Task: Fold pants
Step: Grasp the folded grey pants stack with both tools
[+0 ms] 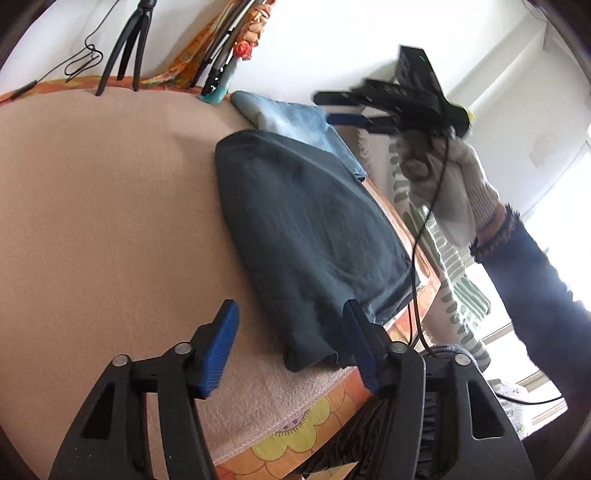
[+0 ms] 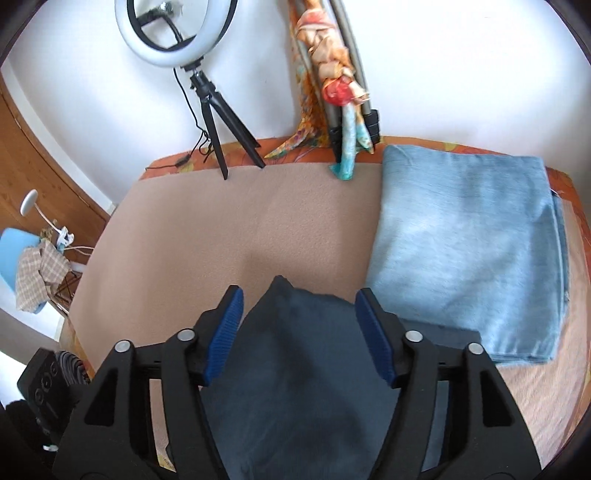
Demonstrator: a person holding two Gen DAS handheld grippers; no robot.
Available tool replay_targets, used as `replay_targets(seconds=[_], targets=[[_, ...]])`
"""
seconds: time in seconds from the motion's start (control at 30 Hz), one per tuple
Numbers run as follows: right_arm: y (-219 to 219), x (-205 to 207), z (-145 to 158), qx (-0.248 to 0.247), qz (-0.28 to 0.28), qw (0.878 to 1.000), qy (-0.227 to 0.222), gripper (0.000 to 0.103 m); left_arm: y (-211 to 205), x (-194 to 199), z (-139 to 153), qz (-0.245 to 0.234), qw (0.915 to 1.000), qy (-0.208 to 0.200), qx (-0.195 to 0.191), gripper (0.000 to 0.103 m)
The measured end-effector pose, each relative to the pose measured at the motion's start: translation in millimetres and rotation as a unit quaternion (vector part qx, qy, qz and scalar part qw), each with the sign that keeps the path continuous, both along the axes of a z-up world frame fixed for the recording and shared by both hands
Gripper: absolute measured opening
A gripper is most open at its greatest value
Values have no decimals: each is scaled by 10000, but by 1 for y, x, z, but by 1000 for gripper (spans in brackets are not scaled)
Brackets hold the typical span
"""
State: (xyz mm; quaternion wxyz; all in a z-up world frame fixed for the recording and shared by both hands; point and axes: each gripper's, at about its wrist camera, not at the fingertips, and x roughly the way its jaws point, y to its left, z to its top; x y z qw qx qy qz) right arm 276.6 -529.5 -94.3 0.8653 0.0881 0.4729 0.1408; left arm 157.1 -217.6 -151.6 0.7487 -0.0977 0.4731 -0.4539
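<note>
Dark grey-blue pants (image 1: 306, 229) lie folded into a long bundle on the pink blanket (image 1: 110, 206), close to the table's right edge. My left gripper (image 1: 289, 308) stands open just above the bundle's near end, and its blue pads (image 1: 221, 347) touch nothing. A gloved hand (image 1: 439, 166) holds my right gripper (image 1: 327, 108) in the air over the far end, jaws apart. In the right wrist view my right gripper (image 2: 300, 293) is open, with the dark pants (image 2: 303, 369) below and between its fingers but not pinched.
Folded light-blue jeans (image 2: 465, 251) lie at the back right, partly on the dark pants. A ring light on a tripod (image 2: 173, 33) and a bundle of colourful cloth with poles (image 2: 340, 85) stand at the wall. The table's orange flowered edge (image 1: 314, 417) is near.
</note>
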Motion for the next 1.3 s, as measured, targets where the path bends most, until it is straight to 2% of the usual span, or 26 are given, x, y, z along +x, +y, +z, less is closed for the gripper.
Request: replay_targets(seconds=[0.1,0.2,0.3,0.5,0.57,0.7,0.83,0.9,1.03,1.23,1.3], targets=[[-35,-35,8,143,-323,9994,-35,78,5,22,-2,143,9994,262,-164,59],[-65,-67,4,239,-605,9979,51,81,-7,38,-8,205,9980,560,-207,59],[-95,-94,-9,398,-944,9946,185,83,-16,53,-18,192,9956,892,-235,59],[-127,-126,-53,1208,-1225,9835,557,84,-35,72,-32,100,9938,1096,-182,59],[-130,-131,-72,1558,-1155,9784,718,84,-38,78,-39,140,9914,1284,-229,59],[-131,-132,-107,1955,-1097,9692,1018,84,-46,85,-51,137,9889,1461,-231,59],[-128,-129,-125,2221,-896,9652,1050,84,-52,86,-58,52,9872,1575,-260,59],[-130,-126,-129,2245,-870,9650,1037,84,-52,86,-59,-2,9874,1542,-349,59],[-141,-128,-133,2647,-776,9561,991,85,-56,94,-61,-7,9854,1628,-507,59],[-132,-127,-135,2797,-673,9549,735,83,-77,93,-59,-231,9877,1471,-469,59],[-129,-128,-132,2514,-565,9632,767,71,-79,94,-58,-237,9878,1468,-471,59]])
